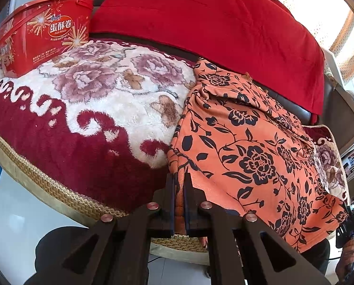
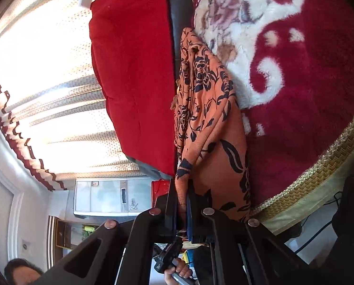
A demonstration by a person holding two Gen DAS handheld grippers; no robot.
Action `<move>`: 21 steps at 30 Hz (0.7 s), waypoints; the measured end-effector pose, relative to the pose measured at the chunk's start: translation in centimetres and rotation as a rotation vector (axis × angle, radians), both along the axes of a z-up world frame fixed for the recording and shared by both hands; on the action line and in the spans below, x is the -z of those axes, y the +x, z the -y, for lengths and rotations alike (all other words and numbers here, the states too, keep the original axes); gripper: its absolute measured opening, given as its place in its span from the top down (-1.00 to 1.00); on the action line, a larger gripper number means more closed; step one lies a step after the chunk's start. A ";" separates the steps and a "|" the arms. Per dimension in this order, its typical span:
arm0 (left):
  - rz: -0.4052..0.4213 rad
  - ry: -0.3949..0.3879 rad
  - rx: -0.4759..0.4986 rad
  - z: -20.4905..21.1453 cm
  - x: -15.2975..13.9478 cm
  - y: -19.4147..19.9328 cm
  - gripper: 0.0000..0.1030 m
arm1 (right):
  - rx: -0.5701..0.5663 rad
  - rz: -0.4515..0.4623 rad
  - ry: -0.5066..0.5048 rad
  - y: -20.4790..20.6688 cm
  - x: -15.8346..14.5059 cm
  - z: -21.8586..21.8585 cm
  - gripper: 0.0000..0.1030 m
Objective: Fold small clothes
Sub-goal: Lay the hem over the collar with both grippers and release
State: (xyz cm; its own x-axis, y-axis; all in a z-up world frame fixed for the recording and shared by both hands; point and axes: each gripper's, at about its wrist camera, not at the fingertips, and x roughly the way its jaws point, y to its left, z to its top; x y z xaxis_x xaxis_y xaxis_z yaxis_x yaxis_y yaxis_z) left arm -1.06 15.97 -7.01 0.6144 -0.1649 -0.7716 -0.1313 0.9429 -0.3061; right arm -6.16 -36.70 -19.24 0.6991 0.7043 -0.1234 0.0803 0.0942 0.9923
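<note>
1. You work over a plush maroon-and-cream floral blanket (image 1: 101, 99) edged with gold woven trim, with a red quilt (image 1: 200, 23) lying behind it.
2. Your orange garment with dark floral print (image 1: 248, 147) lies on the blanket's right part.
3. Your left gripper (image 1: 181, 178) pinches its near edge; your right gripper (image 2: 182, 190) pinches another edge.
4. Only the right wrist view shows the dotted curtain (image 2: 46, 71) and a pale cabinet (image 2: 105, 197).
5. Only the left wrist view shows the red box (image 1: 44, 33), labelled "EGG ROLLS" with Chinese characters.
</note>
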 end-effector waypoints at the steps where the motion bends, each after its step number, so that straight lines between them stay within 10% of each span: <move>1: -0.001 0.000 -0.002 0.0 0.0 0.1 0.88 | -0.002 -0.005 -0.006 0.1 0.0 0.0 0.88; 13: 0.152 0.038 0.007 -0.2 -7.4 5.7 0.88 | 0.030 0.117 -0.095 8.4 -9.9 2.9 0.88; 21: 0.177 0.074 0.018 0.7 -9.1 10.5 0.88 | 0.060 0.059 -0.099 12.3 -10.5 3.1 0.88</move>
